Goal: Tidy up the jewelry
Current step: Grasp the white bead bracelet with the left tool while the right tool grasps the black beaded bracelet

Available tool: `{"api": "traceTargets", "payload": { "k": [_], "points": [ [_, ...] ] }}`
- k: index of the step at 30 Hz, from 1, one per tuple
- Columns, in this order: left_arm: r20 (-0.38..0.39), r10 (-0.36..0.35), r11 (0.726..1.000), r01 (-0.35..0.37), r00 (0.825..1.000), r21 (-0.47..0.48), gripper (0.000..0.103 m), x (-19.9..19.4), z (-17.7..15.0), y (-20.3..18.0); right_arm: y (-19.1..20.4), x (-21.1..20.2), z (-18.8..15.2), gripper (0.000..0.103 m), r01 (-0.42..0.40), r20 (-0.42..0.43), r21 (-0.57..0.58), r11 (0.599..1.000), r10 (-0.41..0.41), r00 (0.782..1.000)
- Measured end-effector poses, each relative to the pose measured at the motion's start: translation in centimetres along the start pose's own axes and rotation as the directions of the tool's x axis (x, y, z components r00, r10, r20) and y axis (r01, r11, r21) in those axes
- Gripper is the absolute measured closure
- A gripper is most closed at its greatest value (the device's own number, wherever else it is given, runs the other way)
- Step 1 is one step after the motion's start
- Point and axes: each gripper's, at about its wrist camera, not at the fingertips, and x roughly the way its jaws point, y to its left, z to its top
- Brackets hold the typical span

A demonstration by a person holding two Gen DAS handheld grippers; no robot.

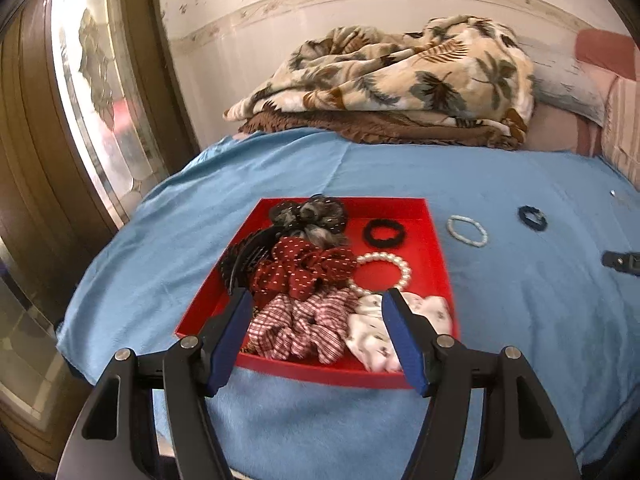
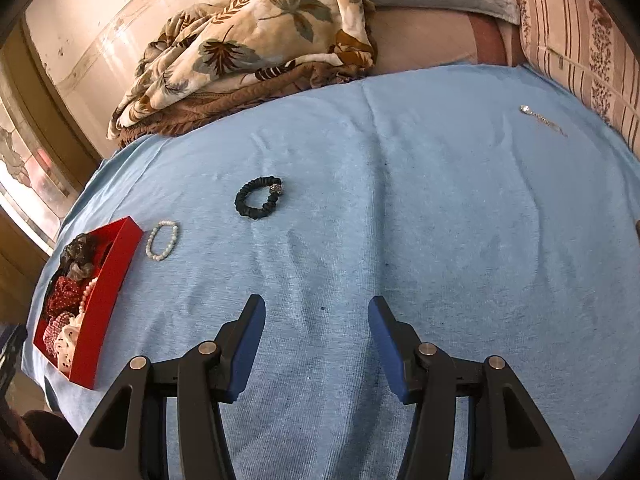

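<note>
- Left wrist view: the left gripper hangs over the near edge of a shallow square red tray sitting on a light blue bedspread. Jaws are spread apart, nothing pinched between them.
- The tray's pretty full: a red-and-white checked fabric scrunchie and a white printed scrunchie along the near side, a dark red dotted scrunchie behind those, a grey-black dotted scrunchie at the far side, a black comb-style hair clip on the left, a plain black hair tie and a white pearl bead bracelet on the right.
- Out on the bedspread, right of the tray: a pale blue beaded bracelet just beside it, then a dark navy scrunchie band further right.
- A leaf-print blanket is heaped at the far end of the bed.
- Right wrist view: the right gripper sits over bare bedspread, jaws parted and holding nothing.
- The red tray is off at the left edge, the pale beaded bracelet just beside its far corner, the dark scrunchie band further out.
- A thin silvery chain lies far right, well apart from the rest.
</note>
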Motion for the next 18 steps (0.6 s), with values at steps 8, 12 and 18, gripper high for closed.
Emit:
{"api": "traceTargets", "payload": {
  "k": [8, 12, 18],
  "points": [
    [0.062, -0.043, 0.998, 0.04, 0.997, 0.047, 0.011, -2.2, 2.0, -4.2, 1.0, -0.6, -0.2, 0.042, -0.017, 0.016, -0.047, 0.999, 0.018, 1.0],
    [0.037, -0.12, 0.985, 0.115, 0.992, 0.131, 0.011, -1.7, 3.2, -7.0, 1.1, -0.8, -0.2, 0.041, -0.021, 0.018, -0.049, 0.999, 0.022, 1.0],
    [0.022, -0.183, 0.967, 0.176, 0.983, 0.185, 0.011, -0.4, 4.1, -9.9, 1.0, -0.6, 0.0, 0.041, -0.022, 0.006, -0.042, 0.999, 0.022, 1.0]
  ]
}}
